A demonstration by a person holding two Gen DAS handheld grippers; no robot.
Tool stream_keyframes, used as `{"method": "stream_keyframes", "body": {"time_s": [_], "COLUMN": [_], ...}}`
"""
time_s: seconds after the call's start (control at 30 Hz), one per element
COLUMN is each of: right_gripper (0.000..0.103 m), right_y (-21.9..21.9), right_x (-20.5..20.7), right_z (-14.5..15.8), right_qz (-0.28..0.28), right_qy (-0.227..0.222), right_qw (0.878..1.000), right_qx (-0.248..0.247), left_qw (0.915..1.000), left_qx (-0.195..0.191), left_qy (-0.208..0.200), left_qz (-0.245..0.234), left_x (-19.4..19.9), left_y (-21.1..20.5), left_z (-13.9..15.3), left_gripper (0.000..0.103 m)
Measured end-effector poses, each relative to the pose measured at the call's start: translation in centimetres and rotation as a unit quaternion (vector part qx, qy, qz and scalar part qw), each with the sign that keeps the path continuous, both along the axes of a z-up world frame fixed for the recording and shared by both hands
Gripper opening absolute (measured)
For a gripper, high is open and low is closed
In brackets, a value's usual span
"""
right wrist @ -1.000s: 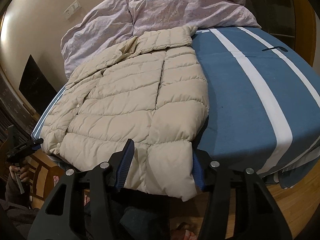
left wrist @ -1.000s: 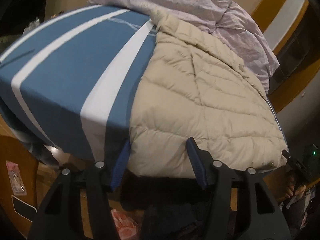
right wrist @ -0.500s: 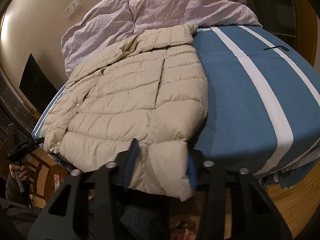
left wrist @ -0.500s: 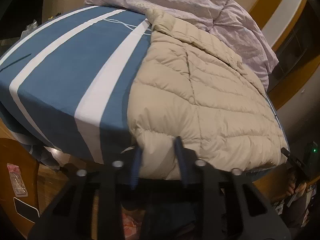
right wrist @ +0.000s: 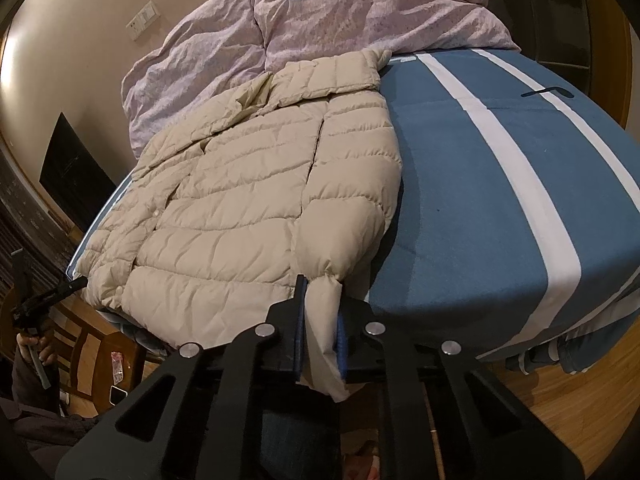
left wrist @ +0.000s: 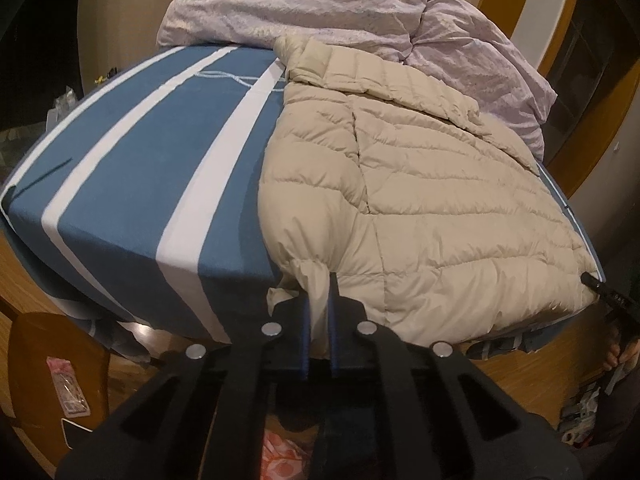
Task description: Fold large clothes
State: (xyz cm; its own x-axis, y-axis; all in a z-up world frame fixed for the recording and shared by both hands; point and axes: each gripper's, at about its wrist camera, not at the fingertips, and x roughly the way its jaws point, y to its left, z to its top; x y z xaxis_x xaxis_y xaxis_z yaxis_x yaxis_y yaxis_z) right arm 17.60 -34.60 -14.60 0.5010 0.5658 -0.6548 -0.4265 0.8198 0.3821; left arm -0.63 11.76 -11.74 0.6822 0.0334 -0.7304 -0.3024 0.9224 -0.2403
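Left gripper (left wrist: 318, 280) pinching beige puffer jacket (left wrist: 420, 184) hem at near corner, blue pads pressing bunched fabric. Right gripper (right wrist: 320, 284) clamping other near corner (right wrist: 320, 320), fabric hanging between pads. Jacket lying flat on blue white-striped bedsheet (right wrist: 500, 200), hem overhanging near bed edge, collar (right wrist: 332, 76) pointing away. Crumpled lilac duvet (right wrist: 340, 12) resting beyond collar, touching it.

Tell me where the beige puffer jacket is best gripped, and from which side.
The thin hem corners of the puffer jacket, from the near bed edge: they overhang the striped sheet and flatten easily, unlike the bulky quilted body. The left gripper and right gripper are each shut on one there.
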Motion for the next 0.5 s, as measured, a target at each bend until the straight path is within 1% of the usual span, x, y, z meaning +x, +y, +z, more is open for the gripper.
{"method": "stream_keyframes", "body": {"time_s": [0.27,0.5], "right_gripper": [0.008,0.008], "right_y": [-0.7,-0.8], "right_x": [-0.1,0.2], "right_z": [1.9,3.9], "right_qz": [-0.006,-0.013], "right_qy": [-0.022,-0.049], "right_qw": [1.000,0.998], "right_qx": [0.015,0.024], "left_qw": [0.9991,0.9971], "left_qx": [0.038,0.059], "left_qy": [-0.020,-0.048], "left_qz": [0.001,0.007], "left_x": [-0.4,-0.1], "left_y": [-0.9,-0.8], "left_z": [2.2,4.8], "left_gripper": [0.006,0.006]}}
